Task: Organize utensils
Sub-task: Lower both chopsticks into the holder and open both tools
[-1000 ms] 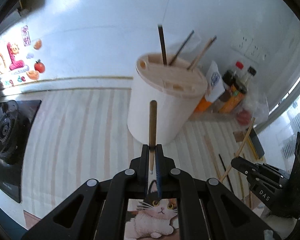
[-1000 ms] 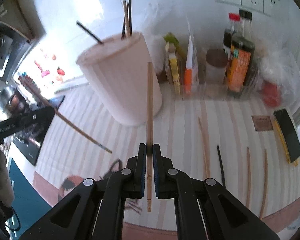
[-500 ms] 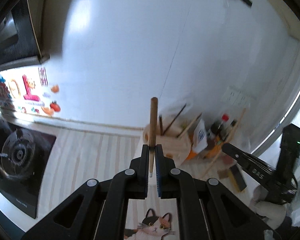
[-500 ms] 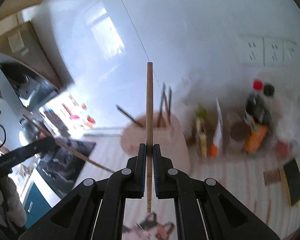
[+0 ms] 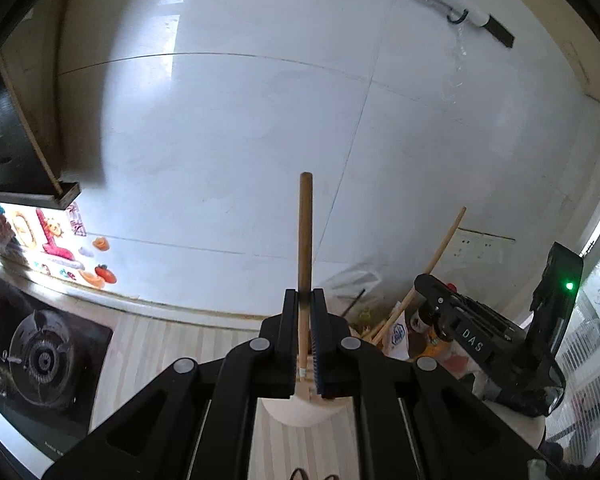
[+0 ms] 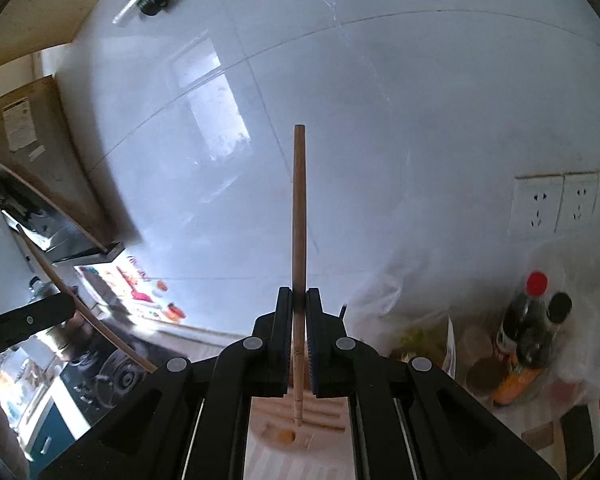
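Black fingers (image 5: pixel 288 344) are hiding most of the pale utensil holder (image 5: pixel 304 412), motion blur is smearing the bottles (image 6: pixel 524 328), and the frame edge is cutting off the stove (image 5: pixel 28 364).

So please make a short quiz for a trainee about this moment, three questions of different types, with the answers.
1. True or false: the left tongs are shut on a chopstick.
2. Multiple choice: what do the right tongs hold? A) a spoon B) a wooden chopstick C) a bottle
3. Fill in: in the right wrist view, the lower tip of the held chopstick hangs above the top of the pale ______.

Key: 1 true. 2 B. 3 holder; its lid has slots and holes, and the tip is not yet inside one.
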`<action>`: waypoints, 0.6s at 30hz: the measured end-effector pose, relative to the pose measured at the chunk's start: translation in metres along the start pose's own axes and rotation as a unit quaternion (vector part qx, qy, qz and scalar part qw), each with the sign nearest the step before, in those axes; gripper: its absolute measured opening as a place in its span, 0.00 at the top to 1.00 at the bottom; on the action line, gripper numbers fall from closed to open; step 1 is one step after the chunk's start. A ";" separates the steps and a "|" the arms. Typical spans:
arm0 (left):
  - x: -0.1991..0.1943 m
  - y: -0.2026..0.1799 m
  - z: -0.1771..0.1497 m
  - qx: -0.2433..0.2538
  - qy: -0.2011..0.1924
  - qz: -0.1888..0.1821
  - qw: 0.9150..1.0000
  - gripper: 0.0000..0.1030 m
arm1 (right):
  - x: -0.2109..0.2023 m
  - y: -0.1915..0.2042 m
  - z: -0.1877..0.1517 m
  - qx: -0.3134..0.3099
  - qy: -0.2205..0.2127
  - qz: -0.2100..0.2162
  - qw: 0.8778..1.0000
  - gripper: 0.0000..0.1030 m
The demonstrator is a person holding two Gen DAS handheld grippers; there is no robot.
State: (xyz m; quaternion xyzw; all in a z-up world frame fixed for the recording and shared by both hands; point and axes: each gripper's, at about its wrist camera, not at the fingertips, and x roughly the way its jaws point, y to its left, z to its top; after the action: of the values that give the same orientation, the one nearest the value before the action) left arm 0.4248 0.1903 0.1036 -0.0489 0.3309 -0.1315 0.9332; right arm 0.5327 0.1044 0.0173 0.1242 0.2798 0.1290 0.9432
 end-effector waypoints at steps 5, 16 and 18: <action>0.034 0.000 0.011 0.000 0.011 -0.001 1.000 0.97 | 0.029 -0.004 0.010 -0.006 -0.001 -0.017 1.000 0.94; 0.085 0.000 0.010 -0.001 0.050 -0.012 0.999 0.97 | 0.062 -0.010 0.014 -0.009 -0.001 -0.032 0.999 0.94; 0.091 -0.003 0.008 0.002 0.059 -0.014 0.998 0.97 | 0.066 -0.011 0.013 -0.006 0.003 -0.029 1.000 0.94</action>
State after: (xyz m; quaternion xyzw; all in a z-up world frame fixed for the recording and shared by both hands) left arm 0.4973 0.1626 0.0554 -0.0441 0.3843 -0.1481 0.9102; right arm 0.5954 0.1126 -0.0088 0.1102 0.2857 0.1039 0.9463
